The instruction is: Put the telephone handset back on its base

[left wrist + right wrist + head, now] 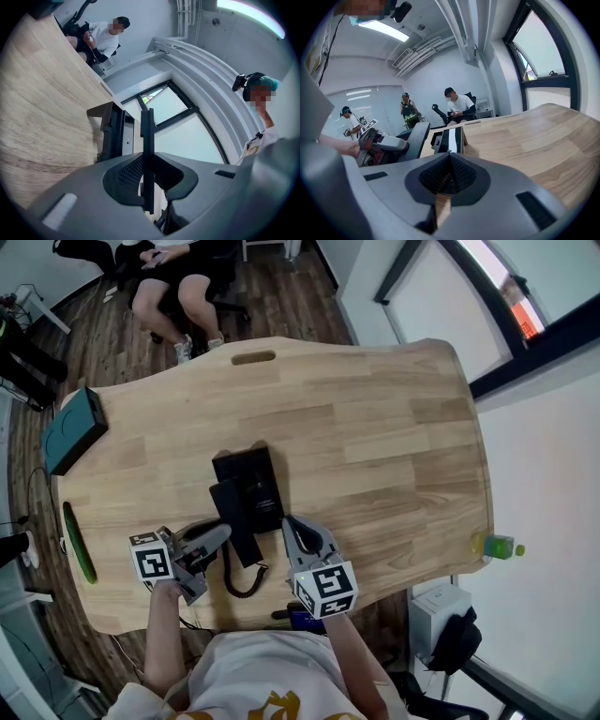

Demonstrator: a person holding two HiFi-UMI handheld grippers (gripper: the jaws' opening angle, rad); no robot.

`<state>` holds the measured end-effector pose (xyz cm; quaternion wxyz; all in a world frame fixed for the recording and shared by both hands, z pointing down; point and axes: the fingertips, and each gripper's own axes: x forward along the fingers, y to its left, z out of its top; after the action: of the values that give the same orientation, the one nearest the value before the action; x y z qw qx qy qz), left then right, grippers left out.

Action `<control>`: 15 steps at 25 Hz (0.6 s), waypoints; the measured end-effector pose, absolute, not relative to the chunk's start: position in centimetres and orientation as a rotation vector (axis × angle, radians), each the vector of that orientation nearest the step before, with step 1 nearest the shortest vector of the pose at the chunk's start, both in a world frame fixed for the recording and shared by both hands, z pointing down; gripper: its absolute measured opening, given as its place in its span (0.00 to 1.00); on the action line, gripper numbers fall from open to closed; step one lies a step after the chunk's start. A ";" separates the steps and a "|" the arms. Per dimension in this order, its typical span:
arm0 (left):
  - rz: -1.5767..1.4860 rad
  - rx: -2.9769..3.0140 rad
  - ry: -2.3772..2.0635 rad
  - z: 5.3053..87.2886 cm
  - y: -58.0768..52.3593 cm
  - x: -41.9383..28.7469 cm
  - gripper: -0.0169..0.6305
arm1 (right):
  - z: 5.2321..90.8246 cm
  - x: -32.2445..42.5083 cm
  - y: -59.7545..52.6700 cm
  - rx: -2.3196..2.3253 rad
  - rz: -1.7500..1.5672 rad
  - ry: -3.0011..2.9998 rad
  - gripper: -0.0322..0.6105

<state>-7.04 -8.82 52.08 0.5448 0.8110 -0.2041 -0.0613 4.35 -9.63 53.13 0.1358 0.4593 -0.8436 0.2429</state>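
Note:
A black telephone base sits mid-table. The long black handset lies along the base's left side and reaches towards me, its coiled cord curling near the table's front edge. My left gripper is shut on the handset, which shows as a thin dark slab pinched between the jaws, with the base just to its left. My right gripper is shut on nothing, a little to the right of the base's near end. In the right gripper view the base, the handset and the right gripper are all visible.
A teal box and a green strip lie at the table's left edge. A green bottle stands by the right edge. A person sits beyond the far edge. Bare wood spreads right of the phone.

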 end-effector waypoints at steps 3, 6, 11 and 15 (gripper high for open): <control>-0.149 1.920 -0.486 52.2 -9.1 -7.1 0.13 | 53.3 4.4 -9.9 1.329 0.713 -2.443 0.05; -0.143 1.915 -0.489 52.5 -9.2 -7.2 0.13 | 53.5 4.6 -10.1 1.331 0.715 -2.437 0.05; -0.125 1.918 -0.508 53.1 -9.6 -7.4 0.13 | 54.0 4.6 -10.5 1.329 0.728 -2.428 0.05; -0.110 1.924 -0.509 53.5 -10.1 -7.4 0.13 | 54.3 4.6 -10.8 1.327 0.735 -2.423 0.05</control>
<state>-7.37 -10.06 53.48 0.5432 0.8104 -0.2145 -0.0464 4.59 -10.81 54.31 0.1409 0.4595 -0.8392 0.2546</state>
